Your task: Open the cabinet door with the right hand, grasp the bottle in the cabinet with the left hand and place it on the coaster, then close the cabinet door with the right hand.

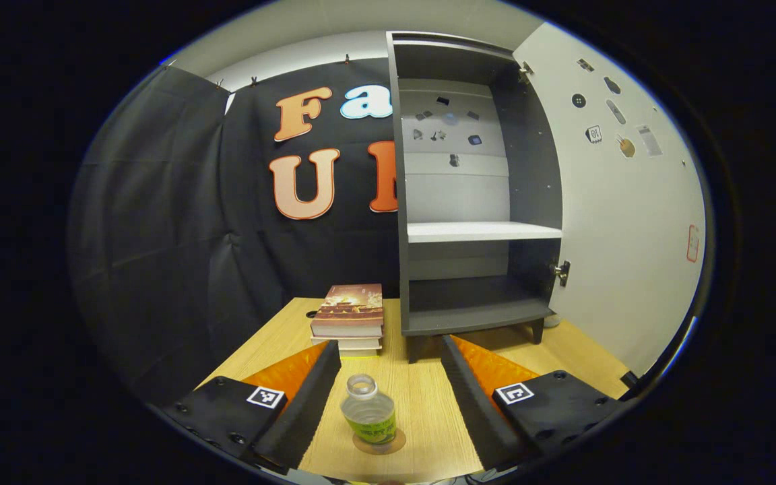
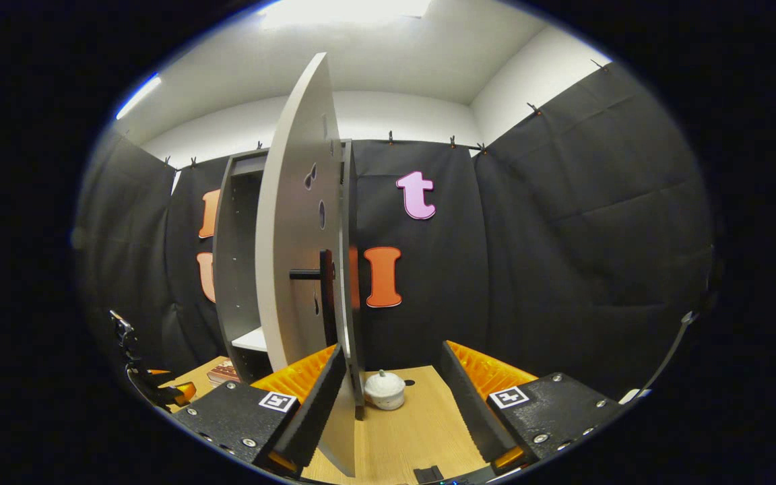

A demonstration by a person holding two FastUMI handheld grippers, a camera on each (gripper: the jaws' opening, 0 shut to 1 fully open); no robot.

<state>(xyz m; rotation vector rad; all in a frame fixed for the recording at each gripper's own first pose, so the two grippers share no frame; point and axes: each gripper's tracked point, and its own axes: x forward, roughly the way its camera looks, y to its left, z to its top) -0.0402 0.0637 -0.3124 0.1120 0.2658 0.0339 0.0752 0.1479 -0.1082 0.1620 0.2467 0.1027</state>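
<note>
Jaws apart, bottle (image 1: 368,411) betw. them

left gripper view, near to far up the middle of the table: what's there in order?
bottle standing on the coaster → stack of books → open cabinet, its door swung out to the right.

Left hand-held gripper (image 1: 388,394) fingers spread wide, level. Right hand-held gripper (image 2: 388,404) fingers spread wide, gripping nothing.

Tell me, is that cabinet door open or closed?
Open. The door is swung wide on its hinges, showing the cabinet's bare shelf.
</note>
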